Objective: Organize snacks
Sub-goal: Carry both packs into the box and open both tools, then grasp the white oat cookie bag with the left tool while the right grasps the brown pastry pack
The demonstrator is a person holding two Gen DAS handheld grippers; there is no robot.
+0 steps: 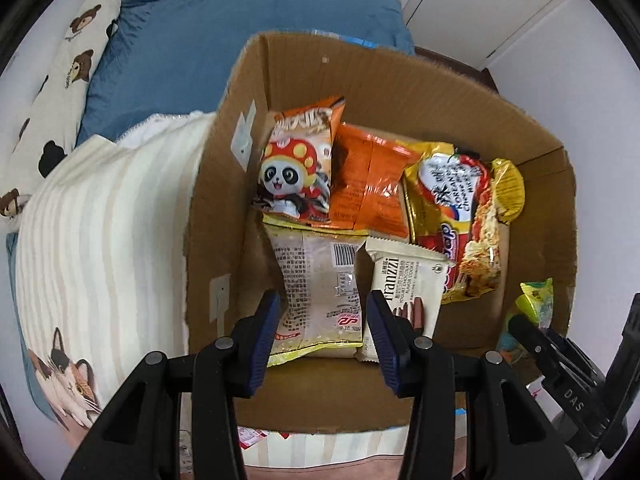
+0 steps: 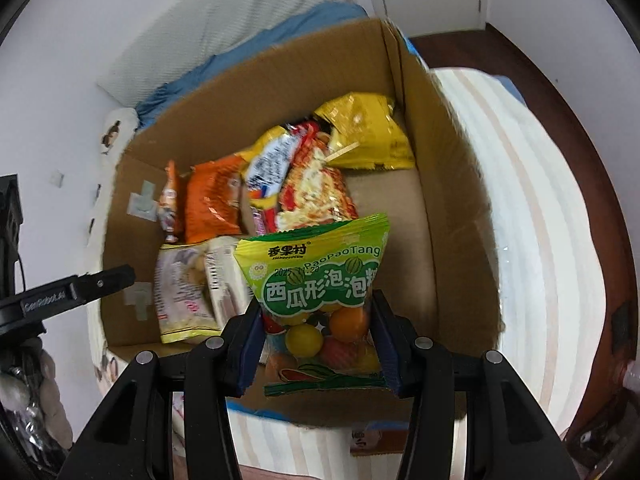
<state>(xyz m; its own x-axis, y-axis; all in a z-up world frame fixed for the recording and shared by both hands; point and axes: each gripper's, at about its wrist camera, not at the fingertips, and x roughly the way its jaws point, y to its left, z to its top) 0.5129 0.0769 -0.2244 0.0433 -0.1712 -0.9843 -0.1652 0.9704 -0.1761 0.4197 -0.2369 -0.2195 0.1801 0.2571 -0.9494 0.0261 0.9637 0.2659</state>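
A cardboard box [image 1: 432, 92] on the bed holds several snack packs: a panda bag [image 1: 298, 164], an orange bag [image 1: 370, 184], a noodle pack [image 1: 460, 220], a pale bag [image 1: 316, 292] and a Franzzi cookie pack [image 1: 404, 280]. My left gripper [image 1: 324, 312] is open and empty above the box's near side. My right gripper [image 2: 318, 320] is shut on a green bubble-gum bag [image 2: 320, 276] and holds it over the box [image 2: 448, 184]. The gum bag also shows in the left wrist view [image 1: 536, 304] at the box's right wall.
The box stands on a striped cream blanket [image 1: 100, 240] with a cat print. A blue pillow [image 1: 240, 28] and a bear-print pillow [image 1: 68, 80] lie behind it. A dark wooden bed frame [image 2: 560, 92] runs along the right. White walls surround.
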